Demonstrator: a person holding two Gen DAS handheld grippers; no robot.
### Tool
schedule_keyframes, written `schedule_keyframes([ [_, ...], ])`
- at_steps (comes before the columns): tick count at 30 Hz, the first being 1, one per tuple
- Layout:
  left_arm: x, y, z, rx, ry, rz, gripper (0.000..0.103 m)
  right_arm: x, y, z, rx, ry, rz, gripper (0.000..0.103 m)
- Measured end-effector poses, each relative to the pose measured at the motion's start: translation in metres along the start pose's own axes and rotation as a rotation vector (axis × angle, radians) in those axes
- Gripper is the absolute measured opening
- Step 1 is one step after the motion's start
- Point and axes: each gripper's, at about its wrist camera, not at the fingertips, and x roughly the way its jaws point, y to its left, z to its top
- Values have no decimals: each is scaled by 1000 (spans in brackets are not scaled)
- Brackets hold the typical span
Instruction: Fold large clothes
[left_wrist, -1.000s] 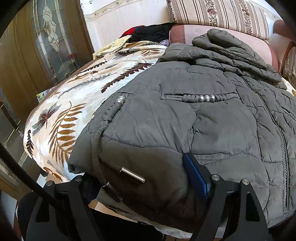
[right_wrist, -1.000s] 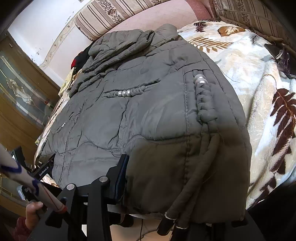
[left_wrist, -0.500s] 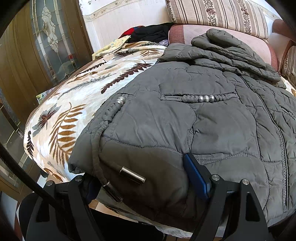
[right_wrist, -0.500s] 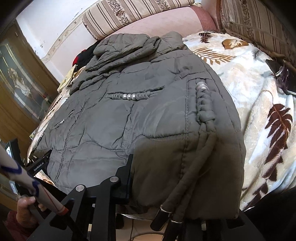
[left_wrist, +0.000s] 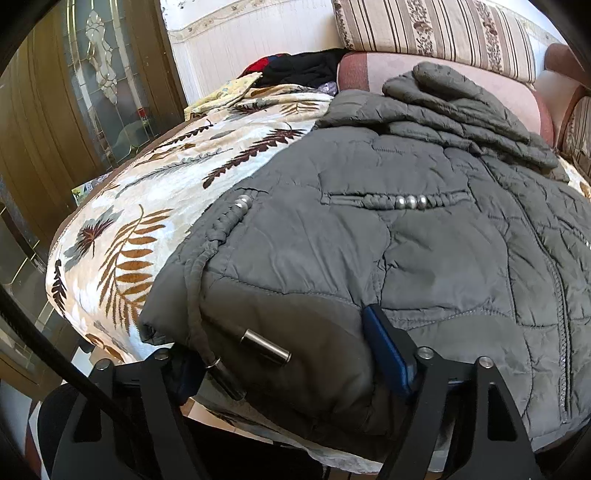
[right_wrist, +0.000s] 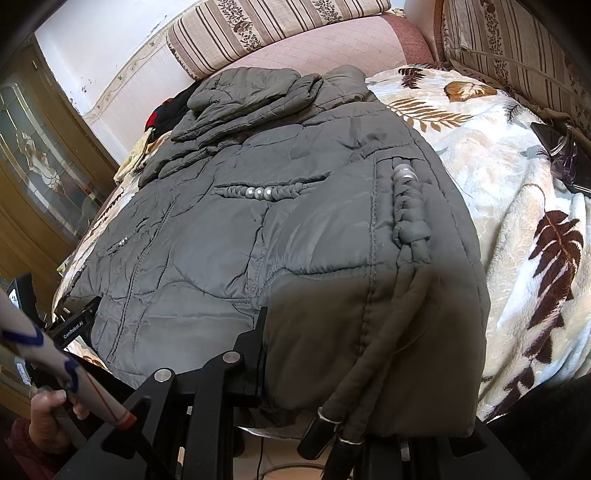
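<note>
A large grey quilted jacket (left_wrist: 388, 229) lies spread on a leaf-patterned blanket (left_wrist: 155, 206), hood folded at the far end. My left gripper (left_wrist: 284, 365) holds the jacket's hem near its left corner between its fingers, by the drawstring's metal toggles (left_wrist: 264, 346). My right gripper (right_wrist: 362, 373) holds the hem (right_wrist: 369, 332) at the right corner, cords hanging over it; its right finger is hidden under the cloth. The left gripper's black body (right_wrist: 74, 325) shows at the far left of the right wrist view.
Striped sofa cushions (left_wrist: 436, 33) and a pink backrest (right_wrist: 325, 40) lie behind the jacket. Dark clothes (left_wrist: 303, 68) are piled at the back. A glass-panelled wooden door (left_wrist: 99, 81) stands left. A dark object (right_wrist: 561, 155) lies on the blanket (right_wrist: 517, 206) at right.
The right gripper has tilted up and moved a little with the hem, so more of the sofa back shows. The left view is almost unchanged.
</note>
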Motion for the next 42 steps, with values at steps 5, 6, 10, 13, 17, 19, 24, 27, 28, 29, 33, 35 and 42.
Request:
schedule_keyframes([
  [5,-7,13,4,-57,-24,-27,60,0,0,0,3,2,-2,26],
  [6,-8,14,4,-63,-27,-31,58,1,0,0,2,2,-4,26],
  [10,-7,12,5,-46,-24,-30,49,1,-1,0,3,2,-4,26],
  [13,-6,11,4,-42,-23,-32,47,1,-1,0,3,1,-3,26],
  [17,-6,10,4,-41,-23,-34,44,0,0,0,4,-2,0,26],
  [19,-6,9,4,-39,-24,-34,43,0,0,0,4,-5,2,25],
  [24,-7,9,4,-31,-31,-33,42,-4,0,0,7,-20,10,23],
  [27,-8,8,4,-26,-36,-32,41,-6,1,0,5,-26,10,23],
  [28,-8,8,4,-24,-37,-31,40,-6,1,0,5,-28,10,23],
  [29,-9,7,4,-21,-39,-31,40,-7,1,0,6,-32,11,23],
  [33,-12,7,4,-11,-48,-35,39,-13,2,0,3,-50,8,22],
  [35,-14,7,4,-2,-57,-34,37,-17,4,1,-6,-69,4,22],
  [42,-31,4,9,36,-102,-54,29,-32,9,6,-49,-123,-8,20],
])
